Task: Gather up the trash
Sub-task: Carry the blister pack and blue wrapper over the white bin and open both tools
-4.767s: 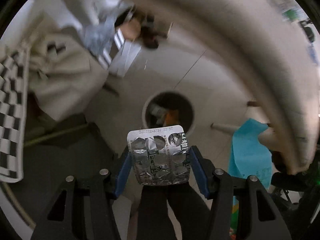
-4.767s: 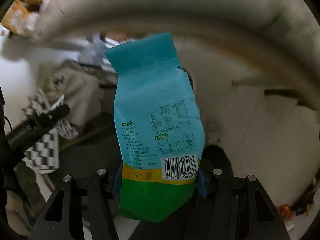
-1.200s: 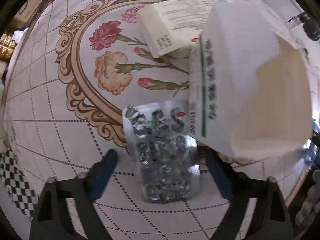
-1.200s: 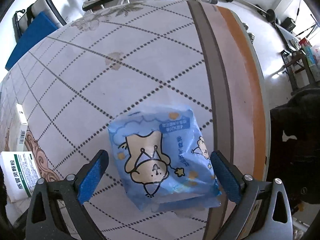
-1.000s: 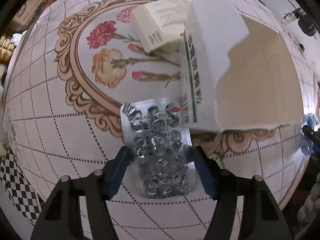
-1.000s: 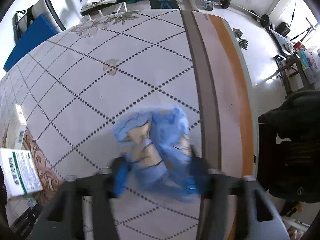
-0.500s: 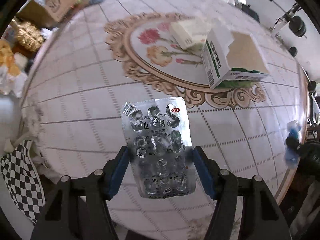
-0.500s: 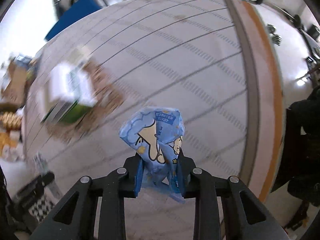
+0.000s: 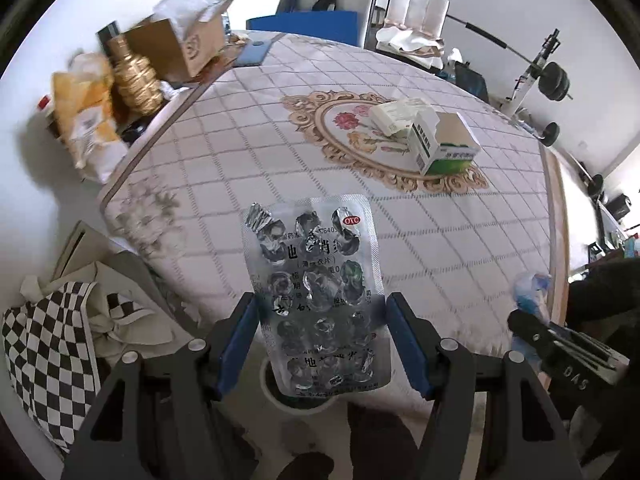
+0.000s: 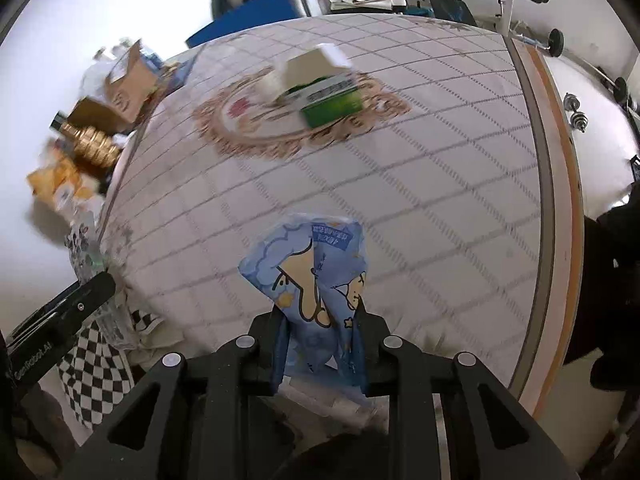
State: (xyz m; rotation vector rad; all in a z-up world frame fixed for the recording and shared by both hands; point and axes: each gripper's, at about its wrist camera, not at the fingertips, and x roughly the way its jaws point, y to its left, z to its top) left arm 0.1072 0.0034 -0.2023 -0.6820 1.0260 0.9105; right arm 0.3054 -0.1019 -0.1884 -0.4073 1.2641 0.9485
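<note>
Blister pack [image 9: 316,300] now pinched in left gripper [image 9: 320,338], blue tissue packet [image 10: 316,280] squashed in tight-shut right gripper [image 10: 320,344]. Both off table [image 9: 460,248] since a second ago, trash bin [image 9: 272,390] peeking below left fingers, so drop-off next, I guess.
</note>
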